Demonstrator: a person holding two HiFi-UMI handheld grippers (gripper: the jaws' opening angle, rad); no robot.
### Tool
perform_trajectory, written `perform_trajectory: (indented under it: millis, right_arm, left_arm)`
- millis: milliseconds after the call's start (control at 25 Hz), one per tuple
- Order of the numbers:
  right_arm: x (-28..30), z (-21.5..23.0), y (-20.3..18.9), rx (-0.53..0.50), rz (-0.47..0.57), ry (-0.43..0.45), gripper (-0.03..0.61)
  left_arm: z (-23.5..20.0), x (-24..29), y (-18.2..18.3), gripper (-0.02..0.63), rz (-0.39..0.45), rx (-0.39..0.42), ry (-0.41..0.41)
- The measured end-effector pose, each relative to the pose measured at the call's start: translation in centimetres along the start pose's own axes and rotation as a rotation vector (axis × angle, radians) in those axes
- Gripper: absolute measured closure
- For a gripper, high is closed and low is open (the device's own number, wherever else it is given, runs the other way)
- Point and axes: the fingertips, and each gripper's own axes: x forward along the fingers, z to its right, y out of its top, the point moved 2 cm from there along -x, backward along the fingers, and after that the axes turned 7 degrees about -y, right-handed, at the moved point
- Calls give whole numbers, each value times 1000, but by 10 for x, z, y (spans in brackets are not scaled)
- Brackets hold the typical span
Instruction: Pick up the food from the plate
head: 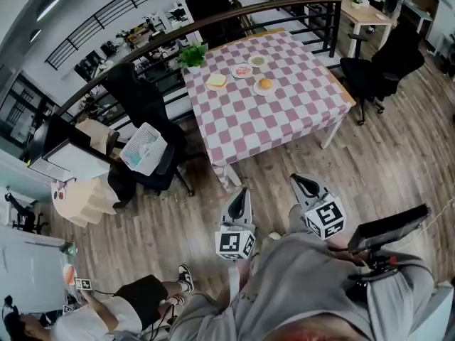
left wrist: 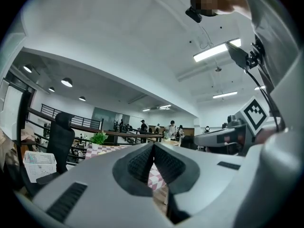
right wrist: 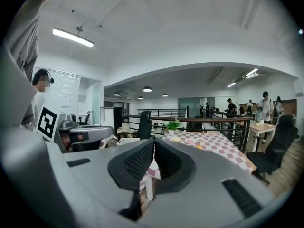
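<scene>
Head view sets the food in the upper middle of the frame, at the far side of the checked table [head: 284, 123]: an orange round piece [head: 265, 84] on its plate [head: 257, 89], a pale yellow slice [head: 216, 80] to its left, and two more small servings above them, the row running from lower left to upper right beside a potted plant [head: 193, 54]. Both tools sit well apart from all of it, low in the frame over the wooden floor, with the whole near half of the tablecloth between them and the plates. The left gripper [head: 241, 192] points up-frame toward the table's near corner, and the right gripper [head: 301, 182] lies to its right, aimed the same way. Neither looks clearly nearer; the yellow slice lies more on the left tool's side, and the orange piece sits roughly between the two lines of aim. In the left gripper view the left gripper [left wrist: 153, 149] has its ribbed pads pressed together with nothing between them. The right gripper view shows the same for the right gripper [right wrist: 153, 144]: jaws together, empty, with the table [right wrist: 228, 152] and its plates small at centre right. The approach looks like the step in hand, and the jaws would need to part before any pickup.
</scene>
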Motion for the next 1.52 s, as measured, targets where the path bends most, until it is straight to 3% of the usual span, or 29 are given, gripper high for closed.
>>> perform_trajectory:
  millis: [200,440,720,1080,1520]
  right_arm:
    - [31,-2,-1,9,-32,-10,563]
    - [72,-15,1,-3,-39,50,563]
    - [122,-16,3,12,-66,130,563]
    - [223,29,2,44,-86,182,563]
    - [372,124,21,56,-111,205,563]
  left_arm:
    - [-29,-8,-13,605,-6,-33,43]
    - [-63,-14,-35,604,-33,-93,129]
    - [-102,3,-27,604,-62,-75,186]
    - [-155,85,-32,604,-108,-95,225]
    - [-231,246,2,604,-123,-40,211]
